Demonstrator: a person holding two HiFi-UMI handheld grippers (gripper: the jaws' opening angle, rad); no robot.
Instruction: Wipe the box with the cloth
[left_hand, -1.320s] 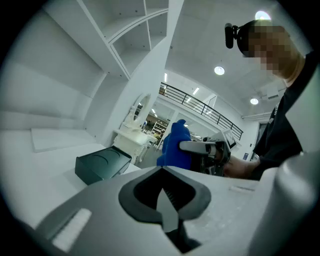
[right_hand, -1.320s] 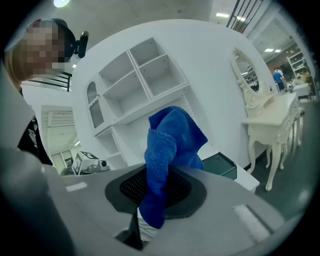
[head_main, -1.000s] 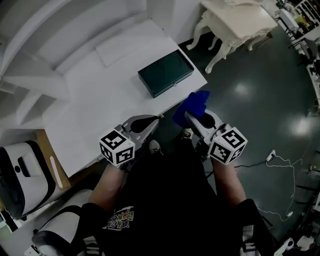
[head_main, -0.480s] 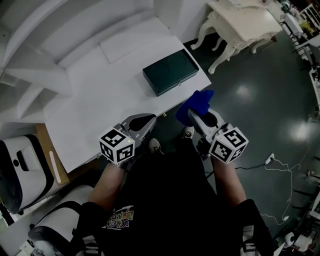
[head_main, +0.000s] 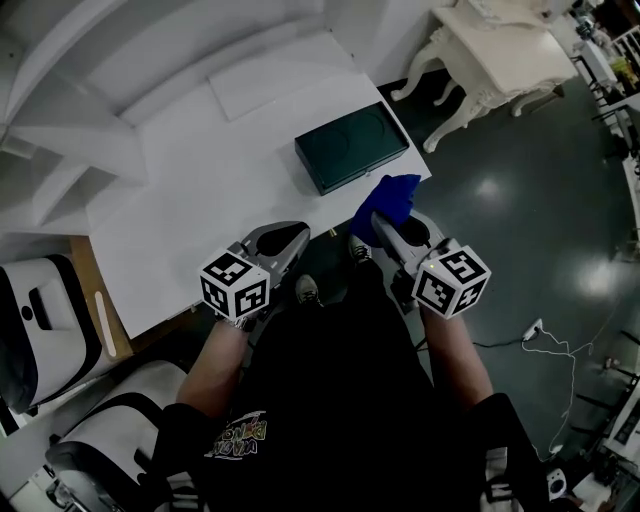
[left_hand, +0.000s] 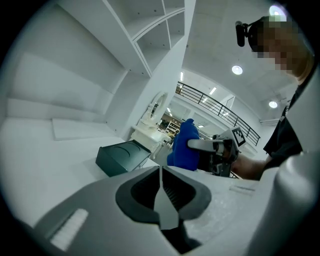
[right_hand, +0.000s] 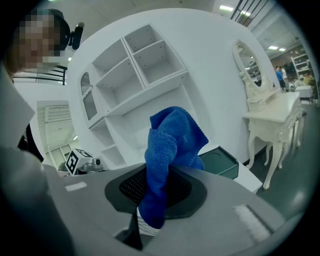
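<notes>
A dark green box (head_main: 351, 147) lies flat near the right front corner of the white desk (head_main: 200, 200); it also shows in the left gripper view (left_hand: 121, 157) and behind the cloth in the right gripper view (right_hand: 220, 162). My right gripper (head_main: 378, 222) is shut on a blue cloth (head_main: 386, 198), which bunches up from the jaws (right_hand: 169, 150), just off the desk's front edge below the box. My left gripper (head_main: 285, 240) is shut with nothing in it (left_hand: 160, 176), over the desk's front edge, left of the box.
White shelving (head_main: 60, 120) rises at the back left of the desk. A cream ornate side table (head_main: 500, 50) stands on the dark floor to the right. A white chair (head_main: 40, 330) sits at lower left. A cable (head_main: 560, 330) lies on the floor.
Both grippers have edged toward the desk; the right one with the cloth has come closer to the box's front right corner. The head view has shifted a little.
</notes>
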